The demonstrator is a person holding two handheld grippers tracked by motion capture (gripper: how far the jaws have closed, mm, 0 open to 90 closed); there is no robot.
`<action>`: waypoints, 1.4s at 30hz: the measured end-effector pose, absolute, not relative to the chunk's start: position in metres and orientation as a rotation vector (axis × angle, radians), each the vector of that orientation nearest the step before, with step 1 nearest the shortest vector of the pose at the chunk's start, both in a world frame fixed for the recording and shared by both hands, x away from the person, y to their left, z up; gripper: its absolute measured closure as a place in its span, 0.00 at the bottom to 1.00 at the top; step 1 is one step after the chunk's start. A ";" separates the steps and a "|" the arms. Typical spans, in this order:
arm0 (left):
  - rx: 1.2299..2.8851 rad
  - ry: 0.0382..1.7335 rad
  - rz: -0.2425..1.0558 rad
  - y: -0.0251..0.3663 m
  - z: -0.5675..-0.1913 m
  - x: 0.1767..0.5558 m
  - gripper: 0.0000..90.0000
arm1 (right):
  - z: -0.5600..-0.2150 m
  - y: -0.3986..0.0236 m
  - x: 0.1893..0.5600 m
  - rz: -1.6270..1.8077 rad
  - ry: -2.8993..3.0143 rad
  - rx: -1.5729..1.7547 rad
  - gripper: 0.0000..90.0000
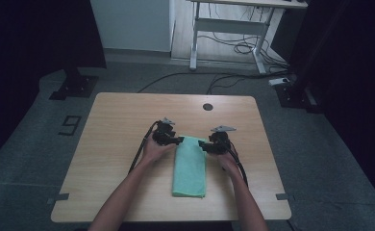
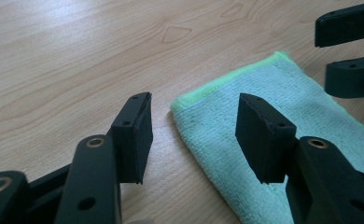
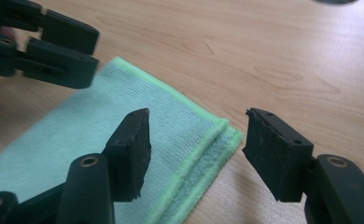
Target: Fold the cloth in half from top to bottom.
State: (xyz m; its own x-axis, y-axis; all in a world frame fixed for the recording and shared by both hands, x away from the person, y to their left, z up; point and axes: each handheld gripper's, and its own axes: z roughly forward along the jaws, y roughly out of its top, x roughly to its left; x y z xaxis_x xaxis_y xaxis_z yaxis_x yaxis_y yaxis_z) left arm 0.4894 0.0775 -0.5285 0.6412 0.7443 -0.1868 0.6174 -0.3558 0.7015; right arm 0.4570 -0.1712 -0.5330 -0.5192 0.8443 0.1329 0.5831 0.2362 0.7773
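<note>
One folded green cloth [image 1: 190, 166] lies near the middle of the tabletop [image 1: 113, 120], a long narrow rectangle running from its far end, between the two grippers, back toward the person. Its bright green hem shows along the far edge, and in the right gripper view [image 3: 138, 135] the far right corner shows two stacked layers, so the fold is at least double there.

Each gripper sits at one far corner. The left gripper [image 2: 192, 121] has its jaws spread wide, straddling the far left corner of the cloth: one jaw stands over bare wood, the other over the fabric. The right gripper [image 3: 196, 135] is likewise wide apart, one jaw above the cloth and one beyond its far right corner. Neither holds anything yet; whether the jaw tips touch the wood I cannot tell.

Judging from this, the work in hand is pinching both far corners to lift or fold the cloth. The likely failure is a partial grip: if a jaw closes on only the top layer, the stack will peel apart on lifting. Closing too far outside the corner would catch the hem alone and let it slip. Uneven timing between the two hands could drag the cloth askew.

Beyond the tabletop lie grey floor, trailing cables [image 1: 233, 45] and a white desk frame [image 1: 224, 24].
</note>
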 end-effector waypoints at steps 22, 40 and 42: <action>2.113 1.073 0.218 0.069 -0.541 0.491 0.60 | -0.548 -0.162 0.469 1.039 2.217 1.331 0.51; 2.076 1.020 0.200 0.075 -0.538 0.485 0.96 | -0.547 -0.164 0.471 1.169 2.268 1.270 0.92; 2.071 1.010 0.204 0.076 -0.534 0.484 0.96 | -0.543 -0.165 0.470 1.191 2.261 1.261 0.92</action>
State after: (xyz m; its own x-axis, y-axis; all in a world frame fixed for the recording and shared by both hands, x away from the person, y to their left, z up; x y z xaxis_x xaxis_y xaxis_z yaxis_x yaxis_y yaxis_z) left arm 0.4844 0.0762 -0.5338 0.6672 0.7205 -0.1891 0.5905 -0.3568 0.7239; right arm 0.4704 -0.1647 -0.5429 -0.5746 0.8074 0.1338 0.5670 0.2747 0.7766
